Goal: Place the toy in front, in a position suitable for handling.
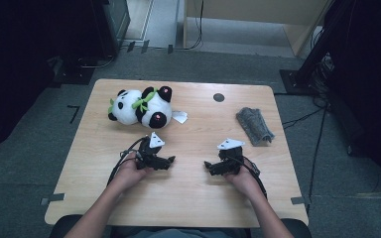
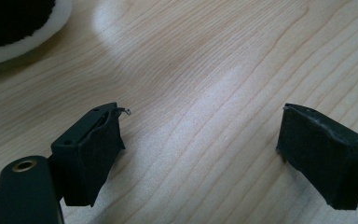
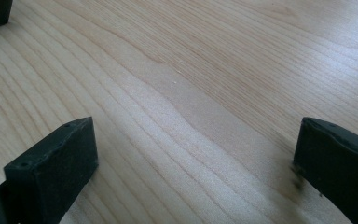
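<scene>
surface: light wood table [image 1: 188,198] | room: grey floor [image 1: 25,163], dim, edges perhaps cabinets | both tools gaping, empty

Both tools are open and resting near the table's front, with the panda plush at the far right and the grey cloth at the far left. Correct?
Not quite: the sides are swapped. In the high view the panda plush lies far left and the grey cloth far right. Both the left tool and right tool are open.
</scene>
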Demonstrator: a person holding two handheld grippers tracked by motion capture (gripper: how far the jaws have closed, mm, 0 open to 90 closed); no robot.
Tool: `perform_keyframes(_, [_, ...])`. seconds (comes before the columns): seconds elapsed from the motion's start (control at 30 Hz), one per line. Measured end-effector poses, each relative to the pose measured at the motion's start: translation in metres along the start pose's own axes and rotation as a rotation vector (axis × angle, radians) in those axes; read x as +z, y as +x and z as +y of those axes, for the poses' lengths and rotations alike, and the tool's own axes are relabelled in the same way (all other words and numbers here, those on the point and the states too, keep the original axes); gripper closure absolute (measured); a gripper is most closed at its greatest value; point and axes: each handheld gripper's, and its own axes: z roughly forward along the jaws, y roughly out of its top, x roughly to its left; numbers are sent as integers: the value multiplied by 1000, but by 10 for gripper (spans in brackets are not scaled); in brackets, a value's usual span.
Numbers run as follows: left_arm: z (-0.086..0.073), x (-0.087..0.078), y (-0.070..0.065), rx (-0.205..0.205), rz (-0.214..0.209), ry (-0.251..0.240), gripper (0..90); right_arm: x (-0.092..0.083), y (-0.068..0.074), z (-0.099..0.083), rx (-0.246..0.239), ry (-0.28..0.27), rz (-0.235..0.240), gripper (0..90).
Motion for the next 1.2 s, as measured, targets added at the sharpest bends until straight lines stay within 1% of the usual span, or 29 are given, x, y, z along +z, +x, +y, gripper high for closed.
perform_keyframes(0.43, [-1, -1, -2, -13, 13, -4, 134, 0, 0, 0, 1, 1, -1, 0])
perform_keyframes(0.6, [-1, -1, -2, -17, 19, -2, 133, -1, 1, -1, 13, 1, -16, 0])
perform_keyframes(0.73, [-1, -1, -2, -17, 19, -2, 134, -1, 1, -1, 14, 1, -16, 0])
perform_keyframes(0.87, [-1, -1, -3, -8, 8, -4, 134, -1, 2, -1, 16, 1, -17, 0])
perform_keyframes(1.1, [-1, 0, -4, -13, 14, -2, 133, -1, 2, -1, 18, 1, -18, 0])
perform_keyframes(1.2, [-1, 0, -4, -5, 5, -4, 133, -1, 2, -1, 21, 0, -20, 0])
